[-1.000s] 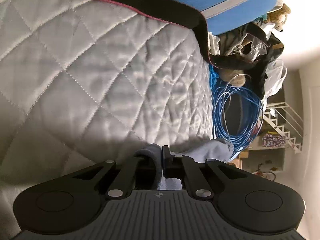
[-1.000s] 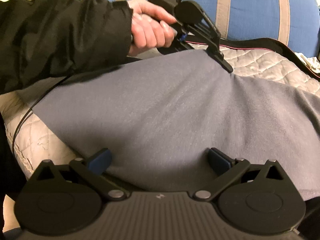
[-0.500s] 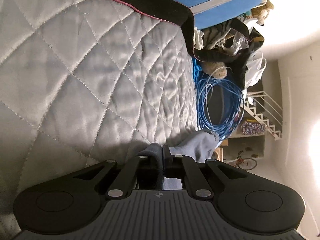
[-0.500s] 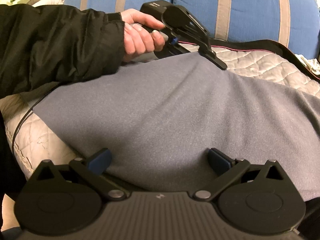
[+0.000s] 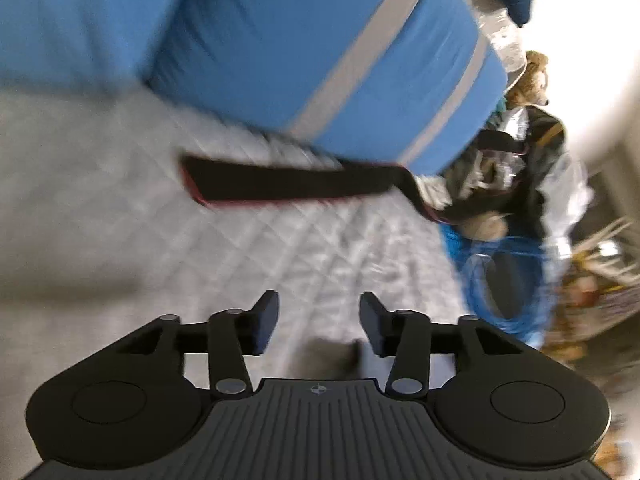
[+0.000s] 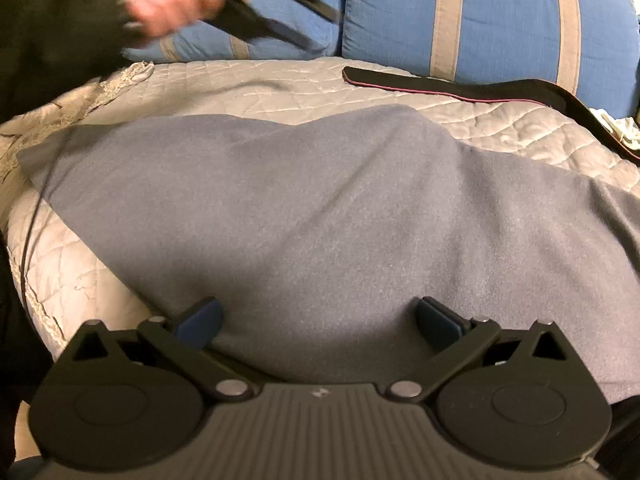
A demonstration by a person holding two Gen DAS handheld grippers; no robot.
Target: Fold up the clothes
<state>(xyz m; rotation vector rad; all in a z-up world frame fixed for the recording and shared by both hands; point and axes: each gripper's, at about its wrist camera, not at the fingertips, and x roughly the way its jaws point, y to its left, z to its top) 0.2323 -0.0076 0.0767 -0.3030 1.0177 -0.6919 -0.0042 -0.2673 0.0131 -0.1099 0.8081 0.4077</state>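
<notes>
A grey garment (image 6: 320, 208) lies spread flat on a pale quilted cover (image 6: 240, 84). My right gripper (image 6: 318, 312) stands wide open at the garment's near edge, its pads not pressing the cloth between its fingers. A hand (image 6: 160, 4) in a black sleeve holds my left gripper high at the upper left, blurred and off the cloth. In the left wrist view my left gripper (image 5: 318, 308) has its jaws opening with nothing between them. A small bit of grey cloth (image 5: 328, 354) shows below its fingers.
Blue cushions with grey stripes (image 6: 500, 20) line the back of the cover. A black strap with a red edge (image 6: 440, 86) lies in front of them. Off the cover's side sit a coil of blue cable (image 5: 500, 280), a stuffed toy (image 5: 528, 80) and piled clutter.
My left gripper let go of the garment's far corner, opened, and rose up and away towards the cushions. The corner now lies flat. The right gripper has not moved.
</notes>
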